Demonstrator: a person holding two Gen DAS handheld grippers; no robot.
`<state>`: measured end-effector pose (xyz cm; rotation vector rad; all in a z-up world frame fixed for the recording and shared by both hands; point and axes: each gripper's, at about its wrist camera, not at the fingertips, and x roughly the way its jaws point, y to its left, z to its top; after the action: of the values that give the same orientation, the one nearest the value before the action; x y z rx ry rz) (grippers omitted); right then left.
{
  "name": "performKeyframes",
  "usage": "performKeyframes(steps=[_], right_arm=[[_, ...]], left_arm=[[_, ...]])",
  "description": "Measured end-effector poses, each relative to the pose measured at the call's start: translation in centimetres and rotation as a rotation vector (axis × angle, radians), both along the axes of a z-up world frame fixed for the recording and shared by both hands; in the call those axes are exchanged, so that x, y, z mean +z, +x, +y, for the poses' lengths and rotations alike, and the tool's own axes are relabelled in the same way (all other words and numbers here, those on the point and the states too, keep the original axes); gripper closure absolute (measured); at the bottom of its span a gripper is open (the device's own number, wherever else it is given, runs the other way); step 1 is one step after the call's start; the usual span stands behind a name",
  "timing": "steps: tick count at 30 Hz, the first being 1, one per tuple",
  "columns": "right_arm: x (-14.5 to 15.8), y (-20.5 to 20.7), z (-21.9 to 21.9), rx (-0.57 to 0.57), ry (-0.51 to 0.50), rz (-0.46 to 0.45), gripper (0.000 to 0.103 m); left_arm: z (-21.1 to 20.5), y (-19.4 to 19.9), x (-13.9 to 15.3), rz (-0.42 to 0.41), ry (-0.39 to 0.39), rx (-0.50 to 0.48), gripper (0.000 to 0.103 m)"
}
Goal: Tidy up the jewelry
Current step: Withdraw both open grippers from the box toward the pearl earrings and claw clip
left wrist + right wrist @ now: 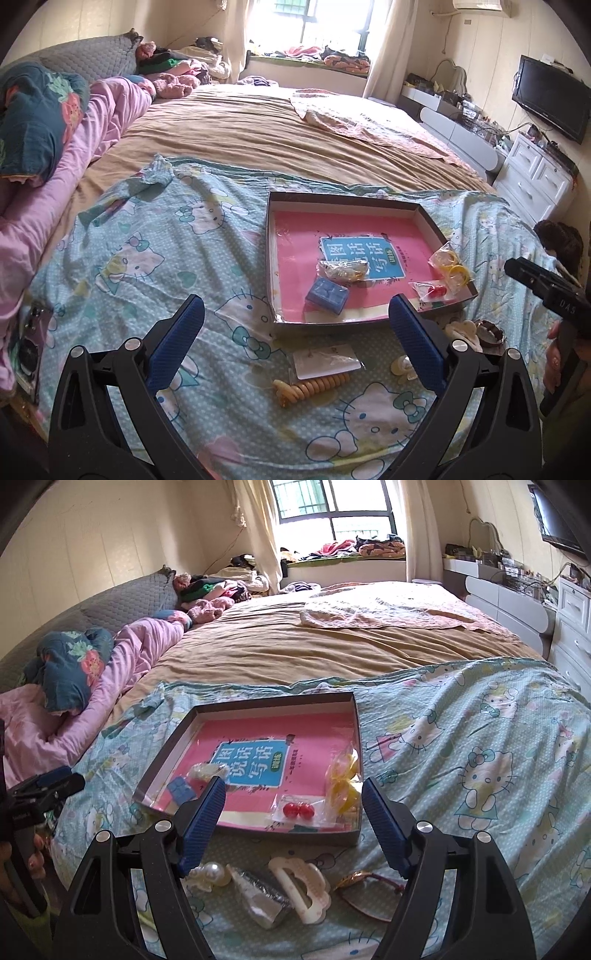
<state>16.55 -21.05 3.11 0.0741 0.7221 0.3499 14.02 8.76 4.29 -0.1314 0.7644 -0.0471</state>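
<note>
A shallow box tray [275,258] [357,738] with a pink book inside lies on the Hello Kitty sheet. In it are a blue case [327,295] [180,789], a bagged beaded piece [343,269], a bag of yellow rings [452,267] [343,779] and a bag with red beads [432,290] [300,809]. My left gripper [295,325] is open above a clear bag with a card [327,362] and a cream coil hair tie [310,387]. My right gripper [293,812] is open above a pearl clip [210,875], a silver wedge-shaped piece [258,897], a cream claw clip [303,886] and a watch [364,880].
A pink quilt and a floral pillow [40,118] lie along the left. A tan sheet [258,129] covers the bed beyond the tray. A white dresser [535,177] and TV [550,96] stand at the right. A dark device [29,350] lies at the bed's left edge.
</note>
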Motion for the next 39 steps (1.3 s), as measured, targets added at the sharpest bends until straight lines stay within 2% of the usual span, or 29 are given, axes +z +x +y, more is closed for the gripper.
performKeyframes(steps=[13,21,39], right_arm=[[0.6,-2.3,1.0,0.055,-0.016,-0.004,0.028],[0.3,-3.7,1.5,0.087,-0.029,-0.005,0.028],[-2.6,-5.9,2.2,0.158,-0.053,0.064,0.028]], left_arm=[[-0.1,-1.3,0.0,0.003,-0.016,0.002,0.01],[-1.4,-1.9,-0.6,0.014,0.003,-0.016,0.01],[-2.8,-2.2,-3.9,0.101,0.04,-0.029,0.01]])
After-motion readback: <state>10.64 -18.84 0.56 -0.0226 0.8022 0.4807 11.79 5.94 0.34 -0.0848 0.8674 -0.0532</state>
